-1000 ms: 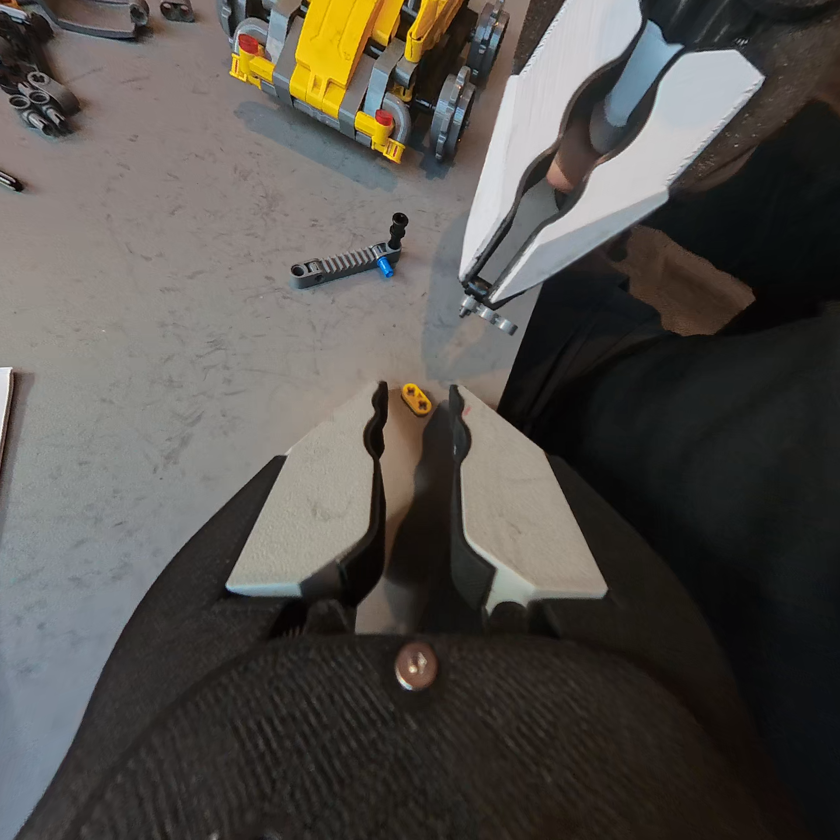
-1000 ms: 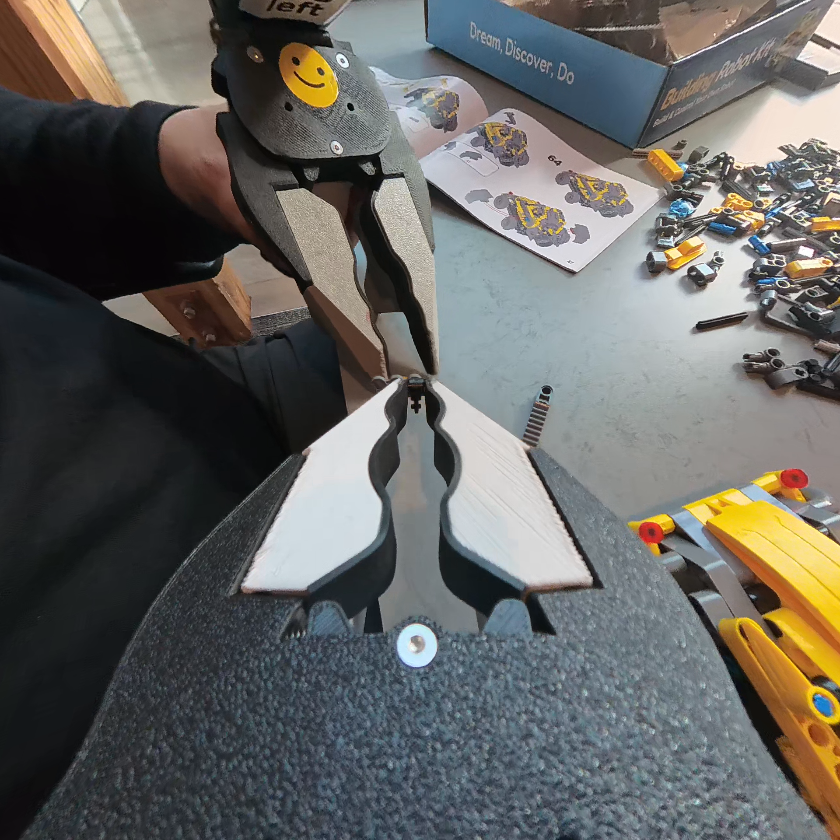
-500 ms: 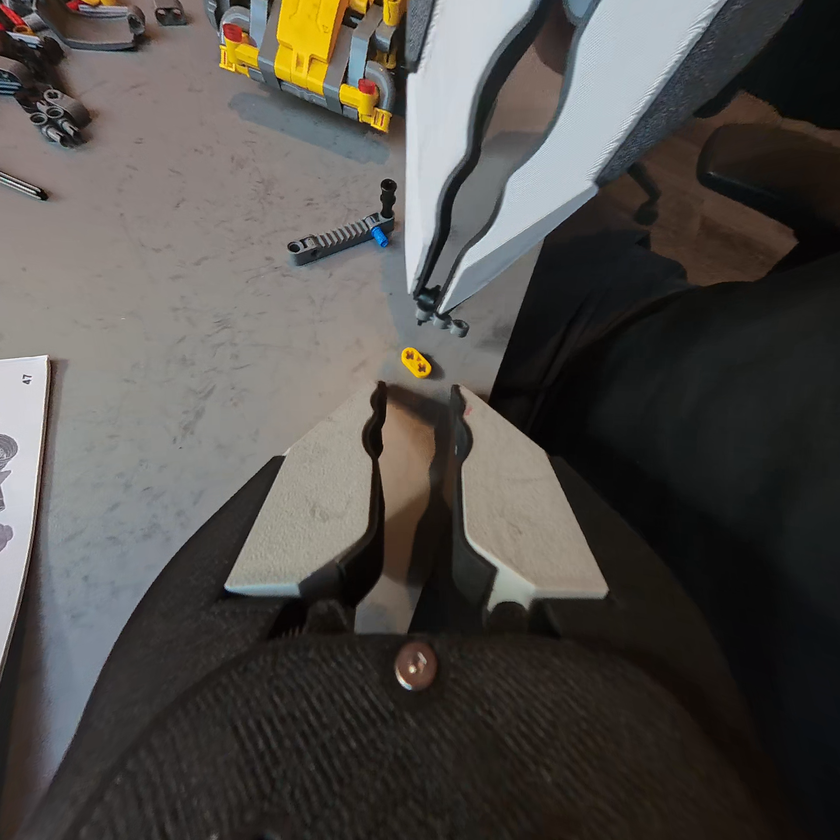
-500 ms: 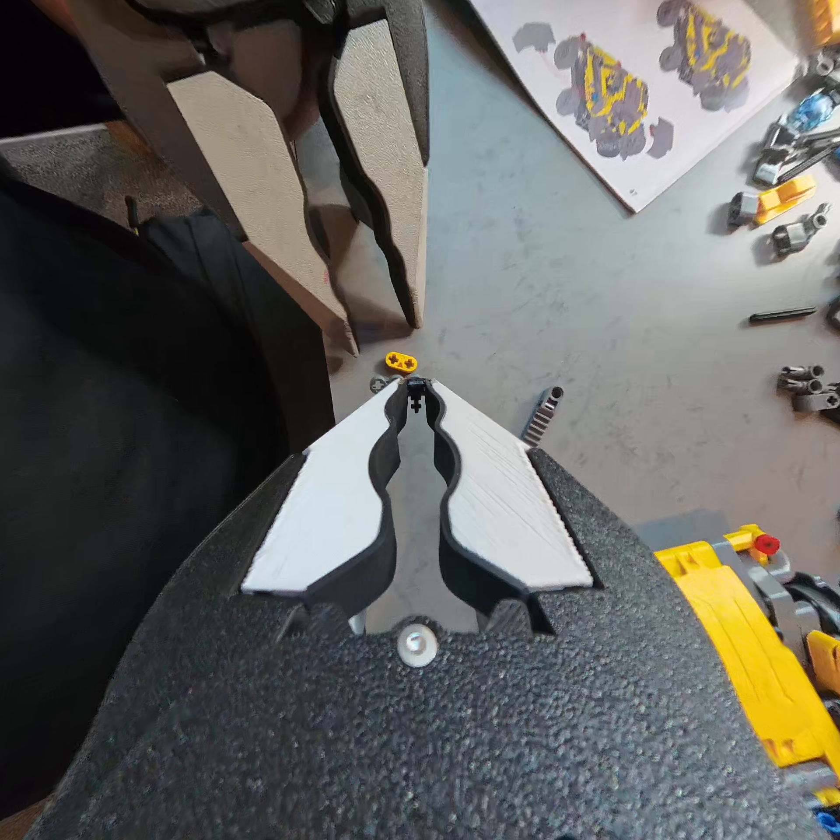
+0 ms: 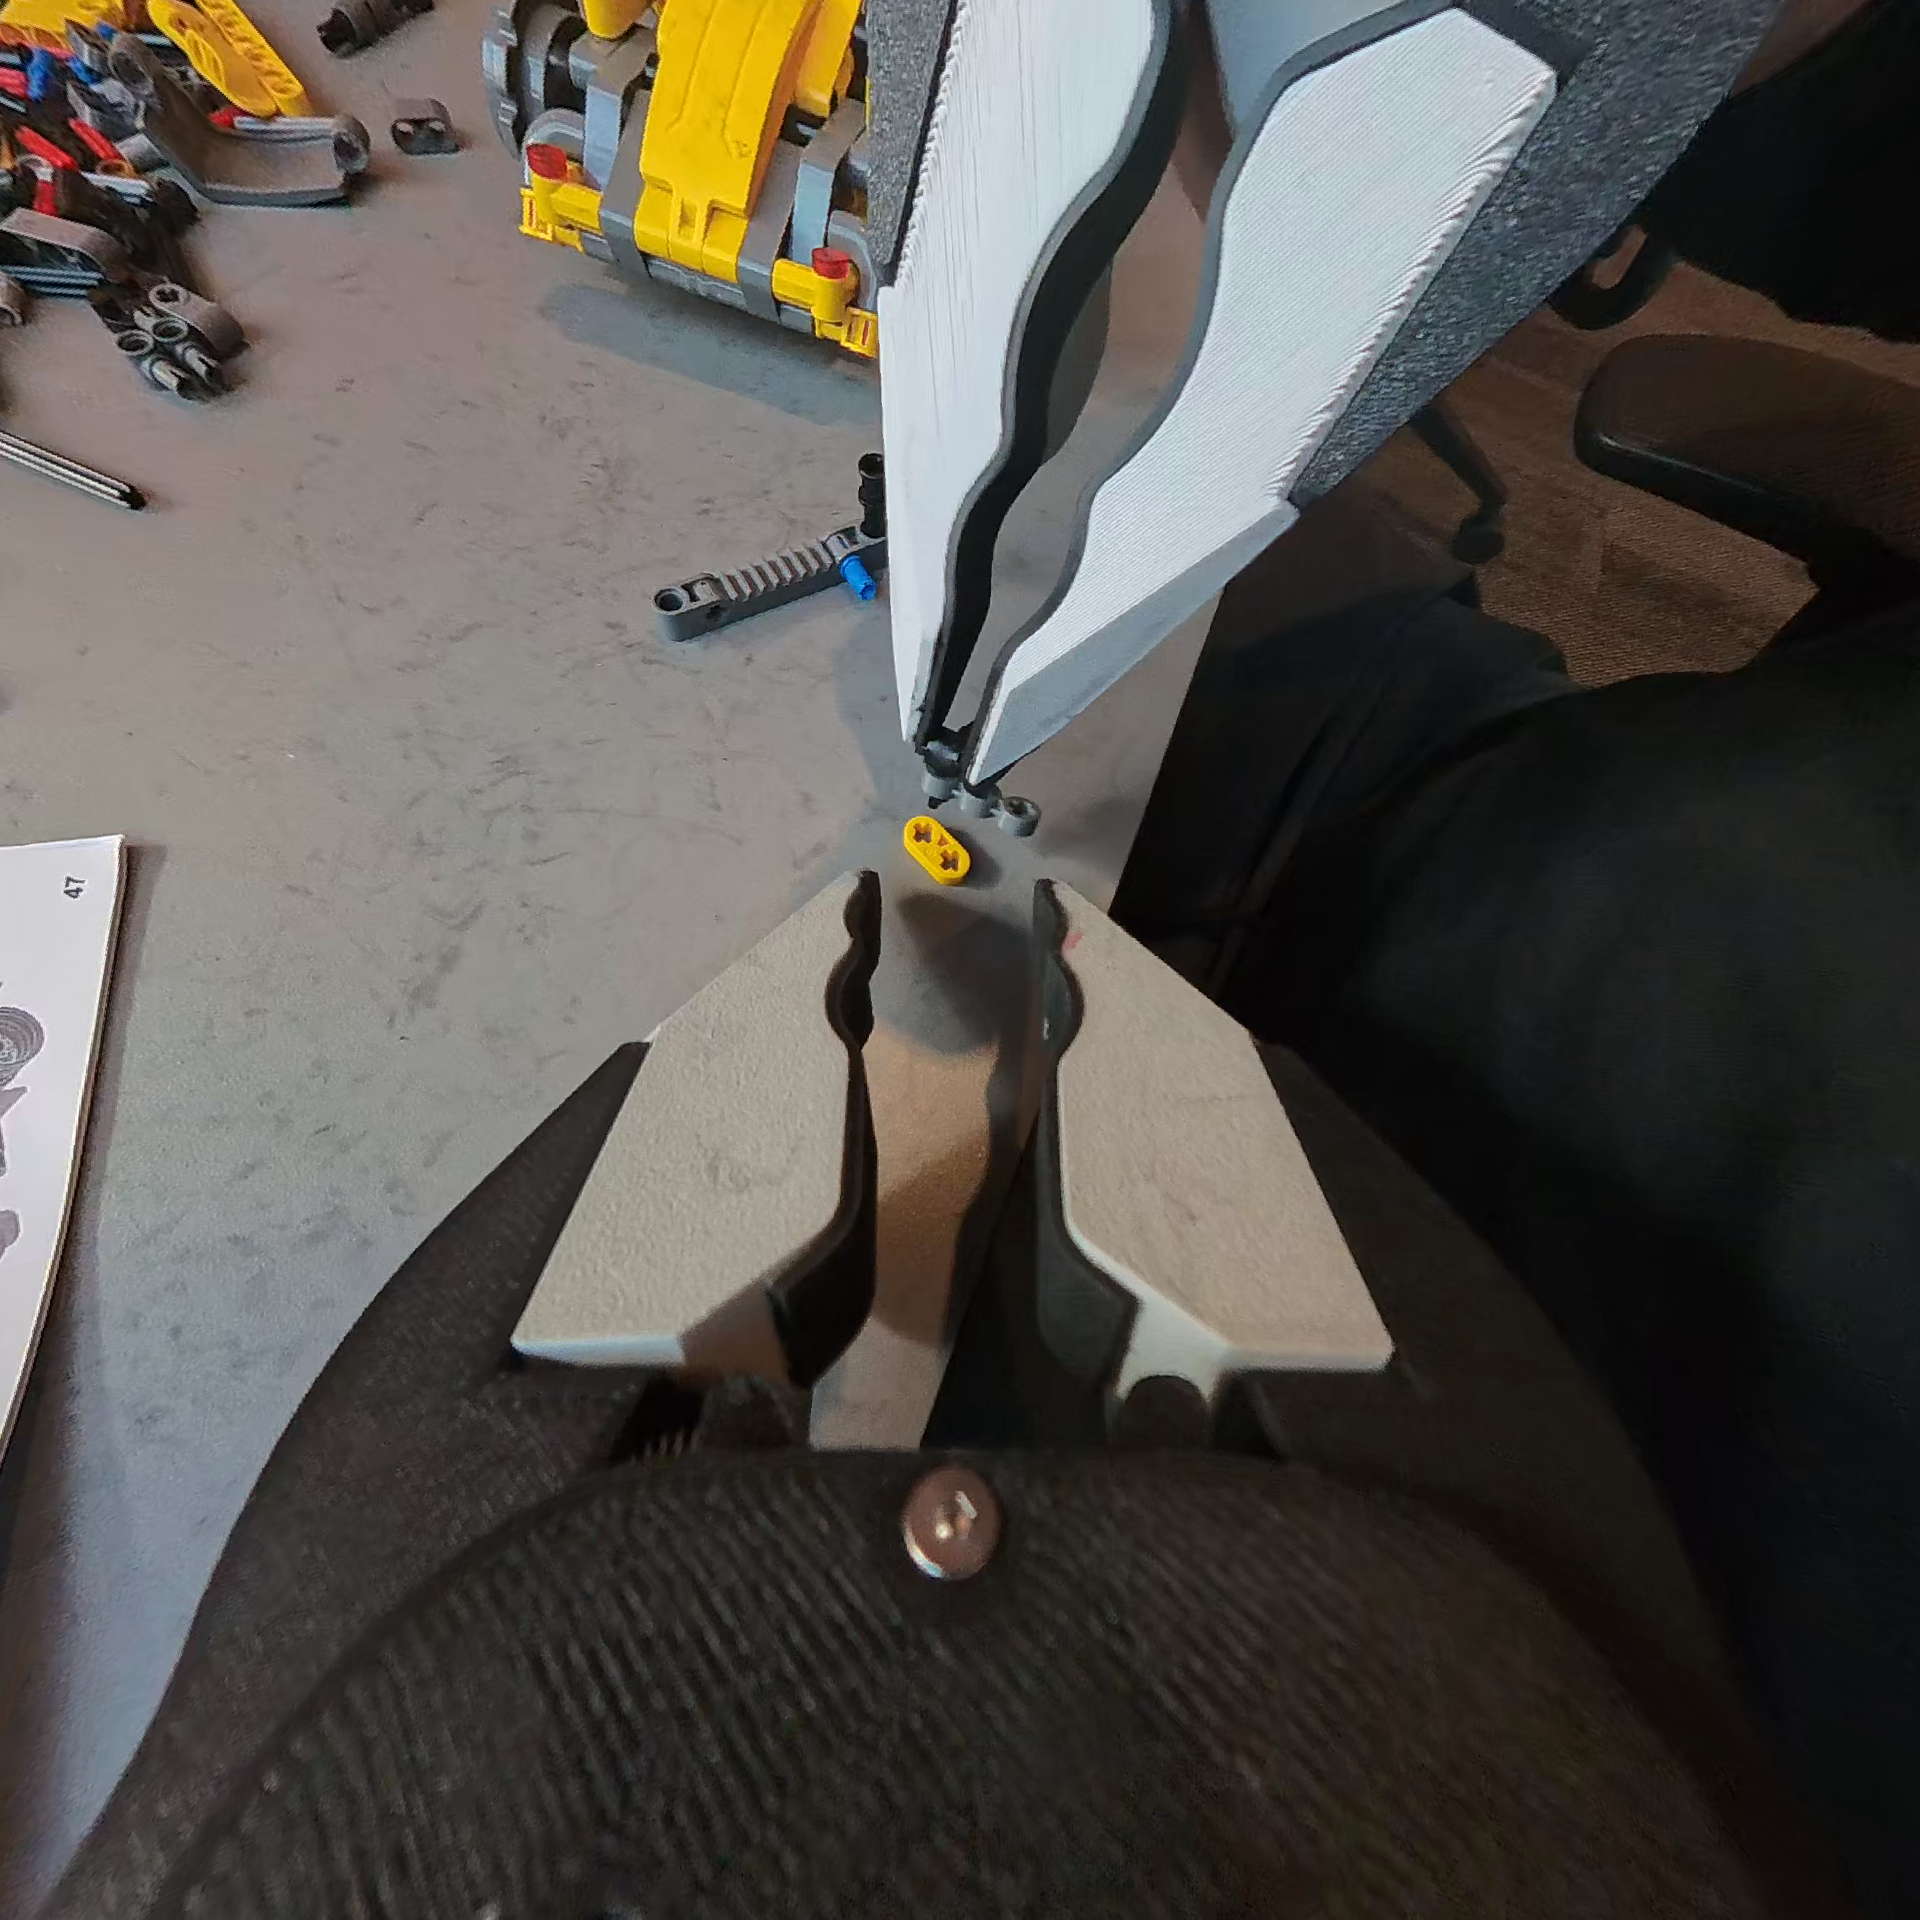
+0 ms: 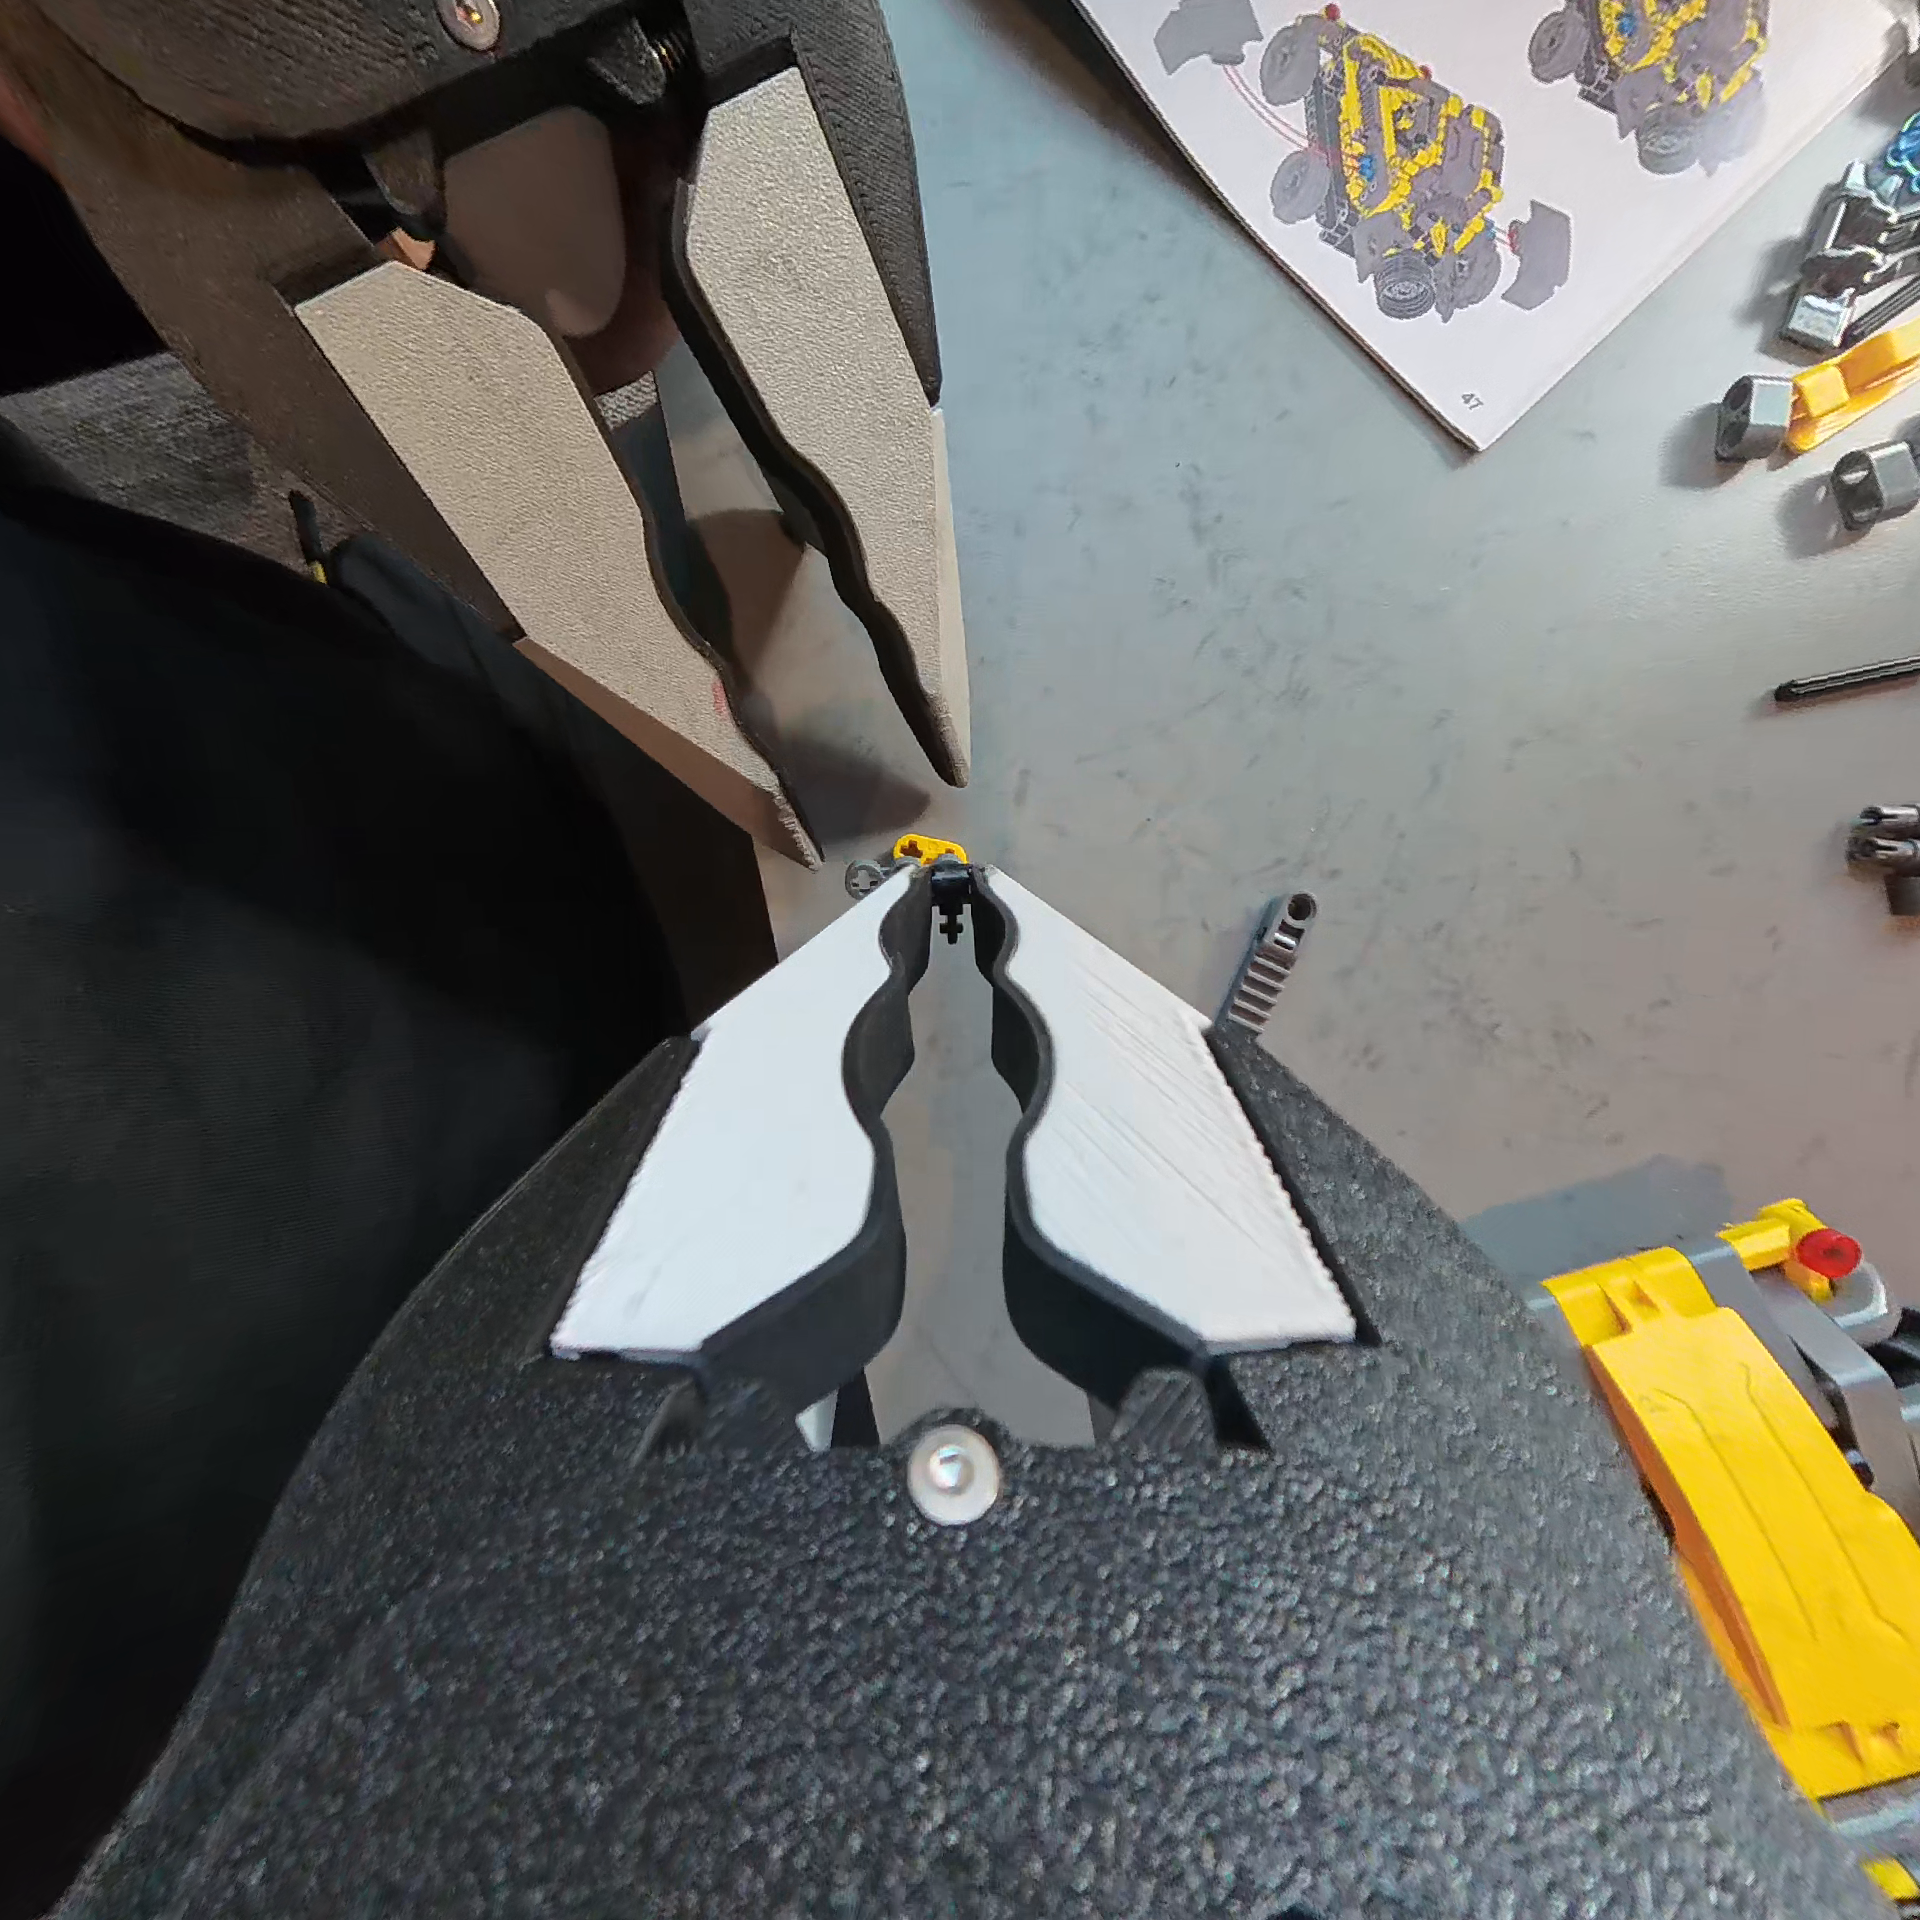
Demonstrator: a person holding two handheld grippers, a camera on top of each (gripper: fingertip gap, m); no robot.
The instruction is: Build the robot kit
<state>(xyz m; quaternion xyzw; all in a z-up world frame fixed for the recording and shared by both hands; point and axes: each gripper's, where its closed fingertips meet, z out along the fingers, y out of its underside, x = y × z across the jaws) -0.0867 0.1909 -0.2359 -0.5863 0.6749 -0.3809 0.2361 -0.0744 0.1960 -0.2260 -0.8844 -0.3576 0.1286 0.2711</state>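
Note:
A small yellow two-hole link (image 5: 937,849) lies flat on the grey table, just in front of my left gripper (image 5: 951,894), which is open and empty. My right gripper (image 6: 951,878) is shut on a small black axle pin (image 6: 950,906) joined to a short grey beam (image 5: 1000,810), and holds it just above and beside the yellow link. In the left wrist view the right gripper (image 5: 951,753) comes down from above with the pin at its tips. In the right wrist view the left gripper (image 6: 883,810) hovers open over the yellow link (image 6: 925,848).
A yellow and grey brick vehicle (image 5: 717,156) stands at the far side, also at the right wrist view's lower right (image 6: 1766,1475). A grey toothed rack beam (image 5: 769,587) lies near it. Loose parts (image 5: 125,208) and an instruction booklet (image 6: 1486,177) lie around. The table edge (image 5: 1153,790) is beside the grippers. Left and right tips are no more than a few centimetres apart.
My right gripper has moved down and toward the yellow link with the pin. My left gripper has drawn back a little, so the link now lies ahead of its tips.

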